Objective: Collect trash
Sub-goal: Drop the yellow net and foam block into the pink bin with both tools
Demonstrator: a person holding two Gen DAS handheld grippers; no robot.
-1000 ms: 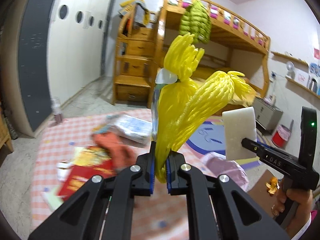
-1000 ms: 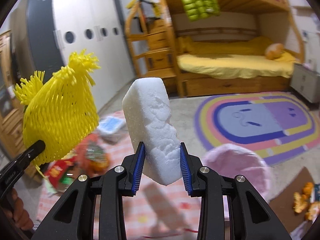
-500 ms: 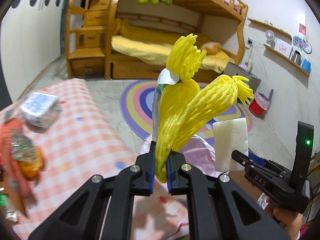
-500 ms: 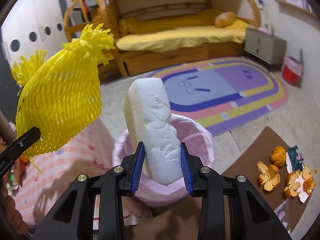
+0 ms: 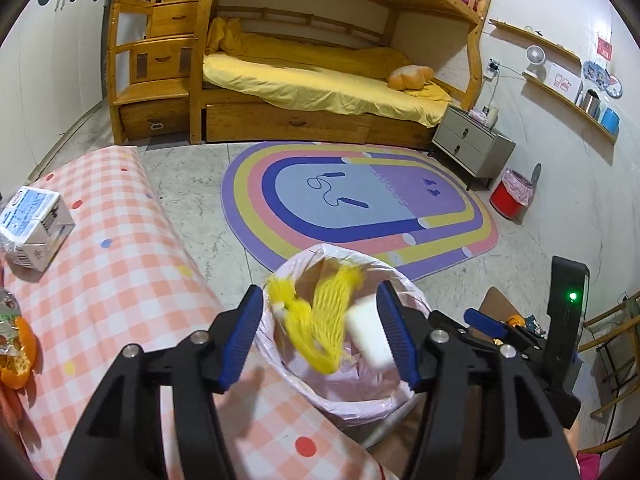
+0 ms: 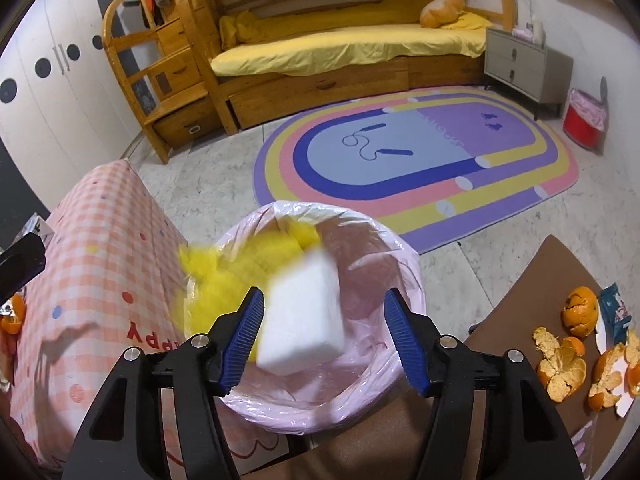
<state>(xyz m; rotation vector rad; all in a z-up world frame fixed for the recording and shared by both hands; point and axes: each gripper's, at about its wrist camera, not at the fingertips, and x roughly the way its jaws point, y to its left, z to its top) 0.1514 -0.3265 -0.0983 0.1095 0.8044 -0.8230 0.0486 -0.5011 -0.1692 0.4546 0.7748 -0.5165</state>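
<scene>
Both grippers hang open above a bin lined with a pink bag. My left gripper is open and empty; the yellow foam fruit net is blurred, falling into the bin below it. My right gripper is open and empty; the white foam block is blurred in mid-fall between its fingers, over the bin. The net shows in the right wrist view at the bin's left rim, and the block in the left wrist view.
A table with a pink checked cloth holds a milk carton and orange peel. A brown surface carries more orange peel and a wrapper. A rainbow rug and a red bin are on the floor.
Both grippers opened over the pink-lined bin. The yellow net left my left gripper and the white foam block left my right one; both are dropping into the bin.
</scene>
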